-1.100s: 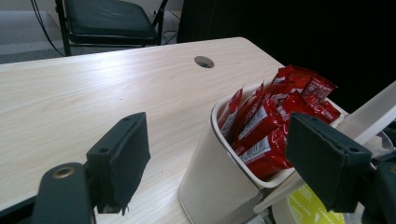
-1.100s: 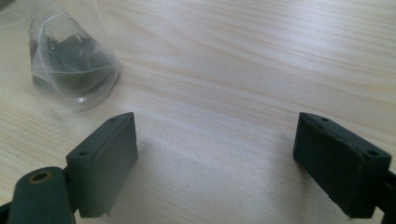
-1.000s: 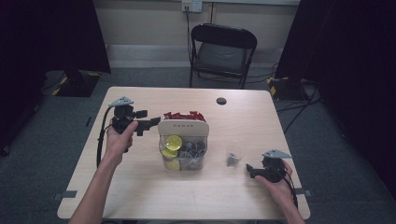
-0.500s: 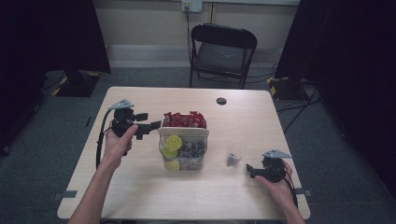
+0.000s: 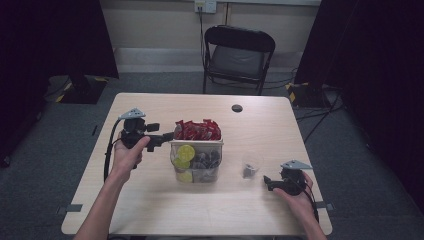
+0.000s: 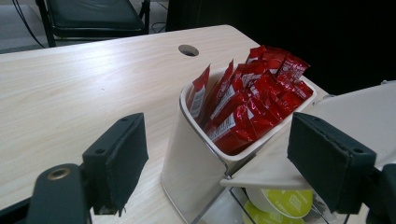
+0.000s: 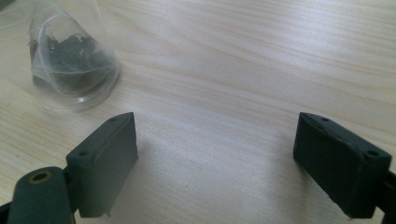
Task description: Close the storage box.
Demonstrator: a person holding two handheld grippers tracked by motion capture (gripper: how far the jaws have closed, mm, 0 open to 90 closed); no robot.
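1. I see the light wooden tabletop [image 5: 150,210] with a dark round hole [image 5: 237,108] near its far edge and a black folding chair [image 5: 239,55] standing beyond it.
2. At the middle of the tabletop stands a clear organizer [image 5: 196,161]; its rear white compartment holds red sachets [image 5: 197,130] standing on end, and its front section holds yellow-lidded pods [image 5: 186,151] beside dark ones.
3. My left gripper [image 5: 166,136] is held just left of the organizer, level with the sachet compartment. In the left gripper view its jaws stand wide apart on either side of the white compartment [image 6: 196,154], holding nothing; I cannot tell whether they touch it.
4. My right gripper [image 5: 267,182] sits low near the tabletop's right front. Its jaws are spread wide over bare wood, empty.
5. A small clear cup [image 7: 70,60] holding dark material rests on the tabletop between the organizer and the right gripper, ahead of and left of its jaws in the right gripper view, apart from them.
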